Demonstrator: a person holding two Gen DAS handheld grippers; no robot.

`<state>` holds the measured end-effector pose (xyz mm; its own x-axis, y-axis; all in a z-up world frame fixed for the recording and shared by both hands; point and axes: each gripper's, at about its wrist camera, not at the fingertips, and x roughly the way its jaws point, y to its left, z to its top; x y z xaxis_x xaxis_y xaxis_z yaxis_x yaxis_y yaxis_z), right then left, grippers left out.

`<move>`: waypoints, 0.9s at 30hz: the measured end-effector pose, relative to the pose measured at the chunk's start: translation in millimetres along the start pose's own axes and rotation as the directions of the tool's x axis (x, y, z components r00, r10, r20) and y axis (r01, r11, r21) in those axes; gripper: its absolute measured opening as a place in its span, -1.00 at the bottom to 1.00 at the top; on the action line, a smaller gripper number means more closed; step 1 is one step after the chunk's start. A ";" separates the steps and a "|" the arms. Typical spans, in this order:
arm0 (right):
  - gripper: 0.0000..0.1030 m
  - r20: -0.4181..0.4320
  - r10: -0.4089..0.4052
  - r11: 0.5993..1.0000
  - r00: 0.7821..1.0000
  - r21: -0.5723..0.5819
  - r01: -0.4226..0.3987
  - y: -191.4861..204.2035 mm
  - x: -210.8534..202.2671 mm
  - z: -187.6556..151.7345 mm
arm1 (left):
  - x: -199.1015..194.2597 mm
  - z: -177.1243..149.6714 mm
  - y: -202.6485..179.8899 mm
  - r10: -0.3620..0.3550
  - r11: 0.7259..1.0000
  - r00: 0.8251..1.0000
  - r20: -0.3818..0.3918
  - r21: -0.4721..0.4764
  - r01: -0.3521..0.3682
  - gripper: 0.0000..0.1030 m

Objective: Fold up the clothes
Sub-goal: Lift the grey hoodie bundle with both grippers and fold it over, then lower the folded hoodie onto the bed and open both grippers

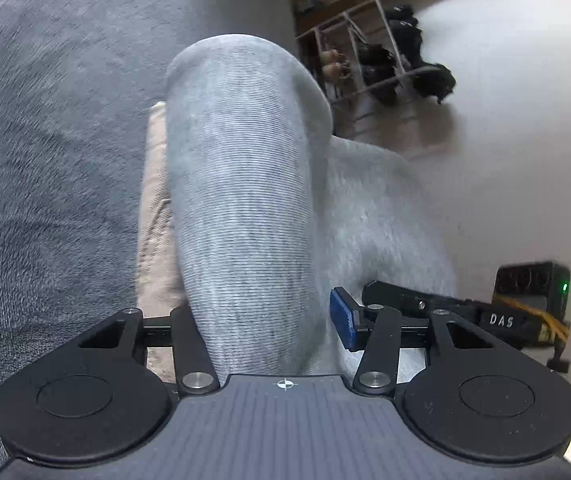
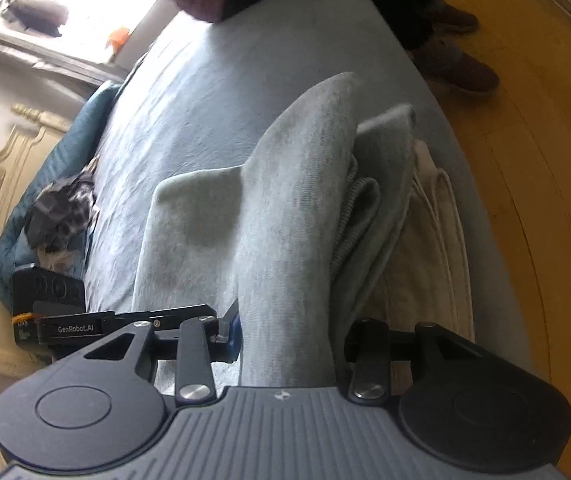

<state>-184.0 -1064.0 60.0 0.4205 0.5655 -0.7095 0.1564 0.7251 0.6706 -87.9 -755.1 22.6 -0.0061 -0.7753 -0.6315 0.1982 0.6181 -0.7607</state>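
step: you lower grey garment fold, centre frame | left gripper, right gripper clamped on it | next: lay flat, release

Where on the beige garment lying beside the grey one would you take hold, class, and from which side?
Grip the beige garment along its long outer edge, coming from the side away from the grey garment. The grey folds cover its inner edge, while the outer edge lies bare and flat on the bed cover, so the jaws could probably pinch it cleanly.
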 end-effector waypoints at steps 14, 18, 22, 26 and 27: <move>0.35 0.011 -0.141 0.990 0.990 -0.004 0.141 -23.3 -18.4 2.7 | -25.1 -14.7 -4.2 0.095 0.995 0.993 0.066 0.006 -0.096 0.18; 0.28 0.121 -0.271 0.961 0.955 -0.025 0.276 -2.2 -57.5 -7.3 | -62.7 -18.3 -22.3 0.172 0.980 0.972 0.161 0.075 -0.186 0.18; 0.01 0.224 -0.320 0.916 0.921 -0.177 0.361 55.0 -79.0 -30.5 | -74.2 -27.0 -69.2 0.172 0.919 0.959 0.225 0.314 -0.238 0.18; -0.13 0.145 -0.342 0.869 0.928 -0.328 0.371 92.4 -48.4 -58.0 | -50.0 -54.3 -77.1 0.176 0.865 0.978 0.115 0.456 -0.210 0.16; -0.16 0.113 -0.370 0.858 0.922 -0.340 0.385 92.8 -33.2 -62.6 | -38.2 -60.2 -71.9 0.207 0.854 0.973 0.098 0.467 -0.229 0.15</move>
<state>-239.4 -990.8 132.3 0.4309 0.2092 -0.8778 -0.0078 0.9736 0.2282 -160.9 -762.2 92.4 0.1312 -0.6393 -0.7577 0.6281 0.6449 -0.4354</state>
